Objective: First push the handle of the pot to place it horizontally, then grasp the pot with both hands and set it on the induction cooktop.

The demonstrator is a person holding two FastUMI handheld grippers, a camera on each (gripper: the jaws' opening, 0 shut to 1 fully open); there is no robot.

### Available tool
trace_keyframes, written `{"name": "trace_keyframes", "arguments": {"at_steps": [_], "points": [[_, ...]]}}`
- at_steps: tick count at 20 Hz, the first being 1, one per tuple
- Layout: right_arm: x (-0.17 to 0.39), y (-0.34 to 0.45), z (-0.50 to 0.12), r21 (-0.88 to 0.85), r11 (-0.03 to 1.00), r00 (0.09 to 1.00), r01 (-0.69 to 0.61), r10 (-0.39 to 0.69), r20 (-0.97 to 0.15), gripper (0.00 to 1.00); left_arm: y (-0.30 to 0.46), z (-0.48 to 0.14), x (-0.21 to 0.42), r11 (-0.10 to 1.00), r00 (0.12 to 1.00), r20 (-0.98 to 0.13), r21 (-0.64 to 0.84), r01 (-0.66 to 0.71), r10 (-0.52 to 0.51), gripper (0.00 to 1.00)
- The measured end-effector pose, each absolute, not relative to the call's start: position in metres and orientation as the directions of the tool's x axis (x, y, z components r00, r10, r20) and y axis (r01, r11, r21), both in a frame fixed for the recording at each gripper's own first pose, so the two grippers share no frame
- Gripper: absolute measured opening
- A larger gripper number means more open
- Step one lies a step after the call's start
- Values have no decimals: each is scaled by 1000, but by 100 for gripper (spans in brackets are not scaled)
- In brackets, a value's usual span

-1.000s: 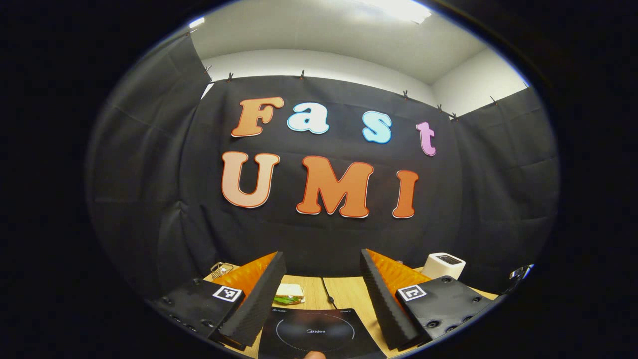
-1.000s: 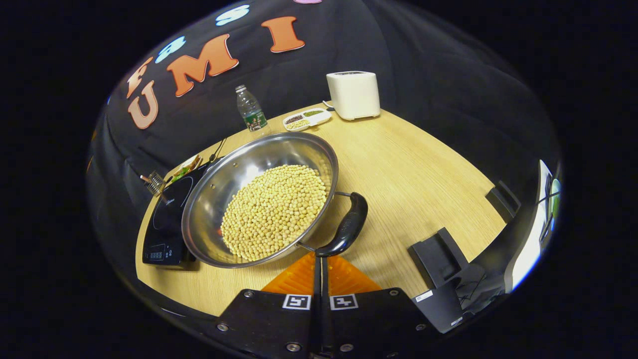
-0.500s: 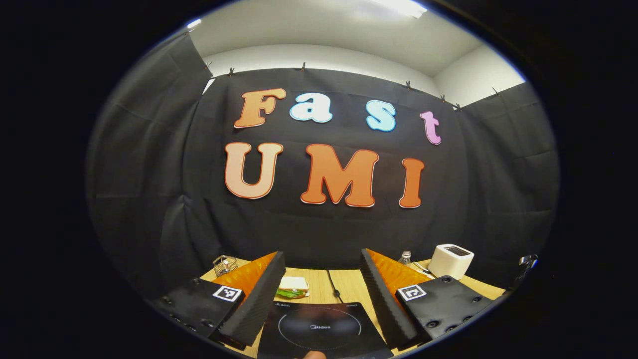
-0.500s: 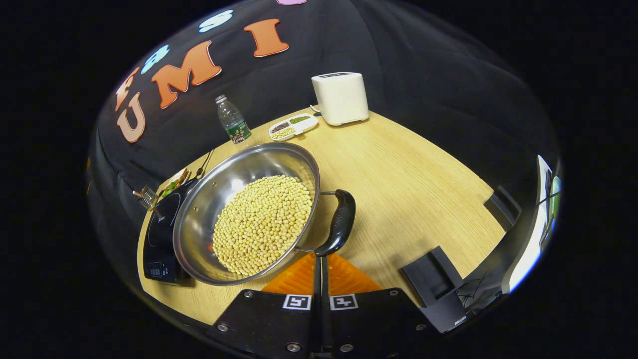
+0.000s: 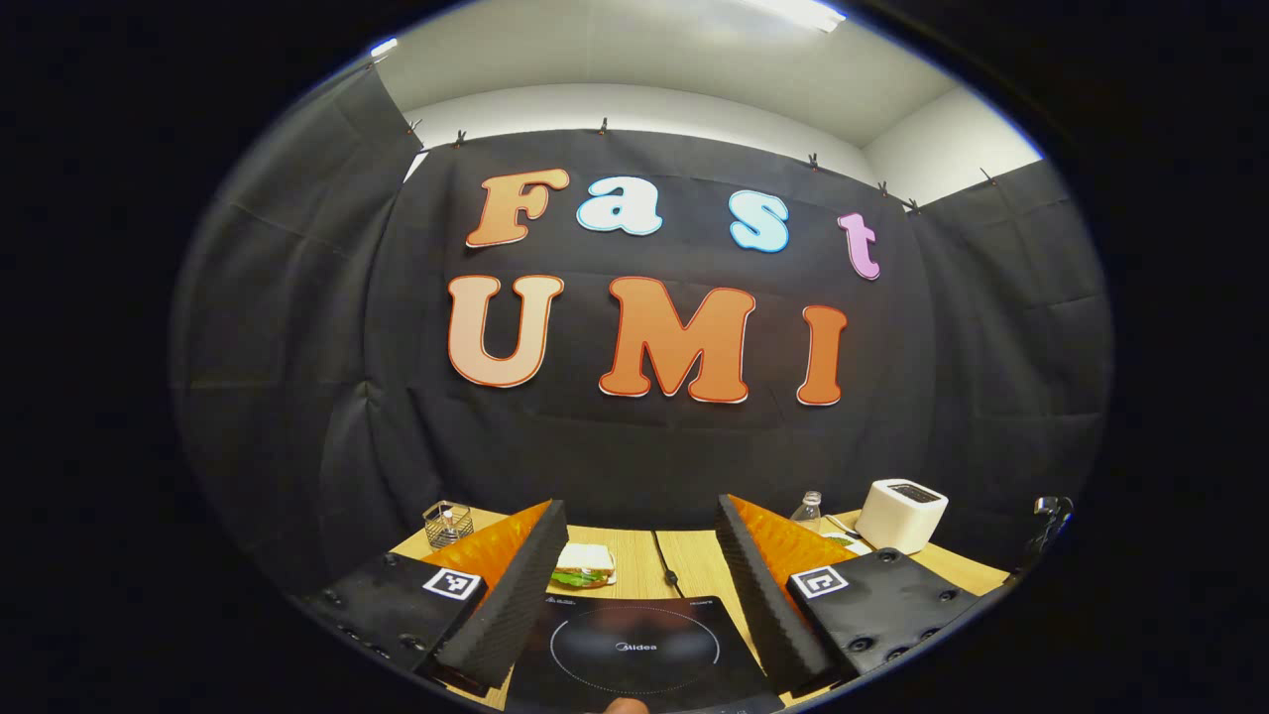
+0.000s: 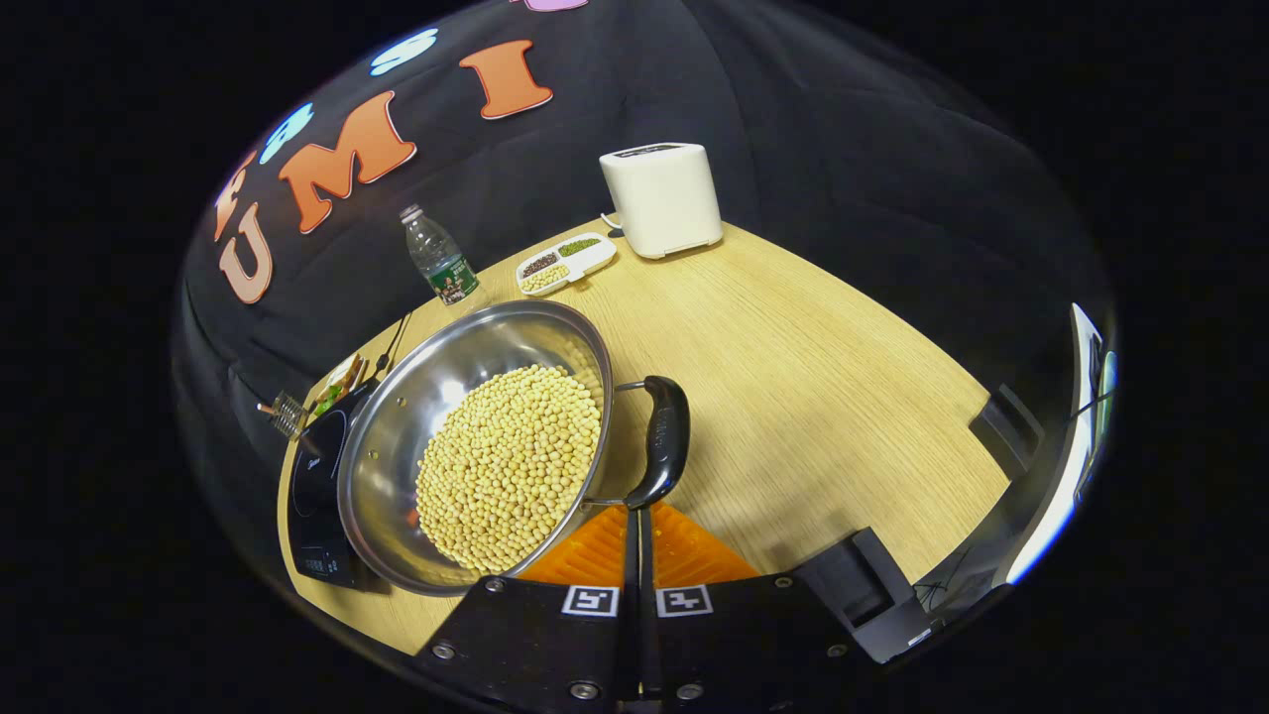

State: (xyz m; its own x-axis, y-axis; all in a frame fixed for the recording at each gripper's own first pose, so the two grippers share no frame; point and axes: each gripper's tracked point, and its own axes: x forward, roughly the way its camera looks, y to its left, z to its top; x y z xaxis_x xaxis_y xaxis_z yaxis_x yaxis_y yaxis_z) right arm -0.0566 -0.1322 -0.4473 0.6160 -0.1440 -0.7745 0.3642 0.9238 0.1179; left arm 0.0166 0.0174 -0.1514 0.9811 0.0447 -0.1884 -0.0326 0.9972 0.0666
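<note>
- While the right gripper [image 6: 637, 511] works at the bottom centre of the right gripper view with its fingers pressed together and nothing between them, its closed tip meets the near end of the pot's black handle [image 6: 662, 439], so the step in hand looks like the push that turns the handle level.
- The steel pot [image 6: 474, 441] sits left of centre on the wooden table [image 6: 793, 377], heaped with soybeans [image 6: 508, 464]; a push that lands too high or too hard could tip the rim and spill them.
- The tip is narrow and the handle rounded and glossy, so it could slip off sideways and strike the pot wall instead.
- The induction cooktop [image 6: 319, 486] lies at the lower left, partly hidden behind the pot; I cannot tell whether the two touch, and a hard shove could drive the pot against it.
- In the left gripper view, the left gripper [image 5: 634, 585] hangs at the bottom centre with its jaws spread wide and empty above the induction cooktop [image 5: 634, 650], tilted up toward the booth wall. It is badly placed to steady the pot should it slide.
- The water bottle [image 6: 436, 258], divided snack tray [image 6: 565, 263] and white toaster [image 6: 662, 198] stand in the upper part of the frame, well apart from the pot, so I judge them safe.
</note>
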Motion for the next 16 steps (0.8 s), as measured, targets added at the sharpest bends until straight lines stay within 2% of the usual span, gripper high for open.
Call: {"name": "trace_keyframes", "arguments": {"at_steps": [16], "points": [[-17,-152,-446,146,903,619,404,-152,-771,0,14,-177,22,997,967,-250,72,-30,47,98]]}}
